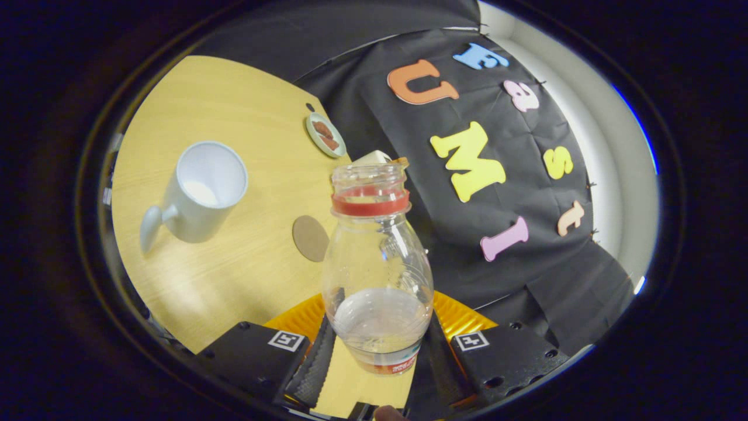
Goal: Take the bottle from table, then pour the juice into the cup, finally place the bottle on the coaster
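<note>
While the gripper (377, 351) jaws held the bottle (377, 275), a white cup (201, 193), a round coaster (310, 238) and a small dish (325, 135) sat beyond on the table (234, 280).

The bottle (378, 275) stands between the two fingers of the gripper (377, 356), which press on its lower part from either side. Beyond the fingers, the coaster (310, 238) lies on the table (234, 280) just left of the bottle. The cup (201, 199) stands farther left. A small dish (325, 135) sits behind both, at the table's far edge.
</note>
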A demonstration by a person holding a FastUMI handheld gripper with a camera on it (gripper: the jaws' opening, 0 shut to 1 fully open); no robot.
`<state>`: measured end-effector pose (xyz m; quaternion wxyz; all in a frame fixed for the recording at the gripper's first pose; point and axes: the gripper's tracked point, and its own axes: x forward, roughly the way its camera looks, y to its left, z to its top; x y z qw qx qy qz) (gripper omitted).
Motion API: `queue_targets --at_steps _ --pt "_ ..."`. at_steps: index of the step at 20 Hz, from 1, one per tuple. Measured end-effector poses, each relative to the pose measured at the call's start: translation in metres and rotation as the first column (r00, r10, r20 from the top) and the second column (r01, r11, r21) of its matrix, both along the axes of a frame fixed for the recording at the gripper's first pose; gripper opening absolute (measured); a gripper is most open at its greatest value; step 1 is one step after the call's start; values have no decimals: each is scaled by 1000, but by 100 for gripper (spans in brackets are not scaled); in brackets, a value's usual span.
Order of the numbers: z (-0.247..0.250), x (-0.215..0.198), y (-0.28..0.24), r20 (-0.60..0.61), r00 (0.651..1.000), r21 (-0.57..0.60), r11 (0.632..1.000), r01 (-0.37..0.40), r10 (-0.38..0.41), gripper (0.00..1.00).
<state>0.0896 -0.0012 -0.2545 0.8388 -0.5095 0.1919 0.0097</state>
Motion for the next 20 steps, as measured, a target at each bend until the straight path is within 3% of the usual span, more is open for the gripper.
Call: queue_targets --at_steps 9,20 --pt "4 2 5 65 997 -271 962 -26 45 79" --pt "16 9 18 118 986 -459 887 -49 116 78"
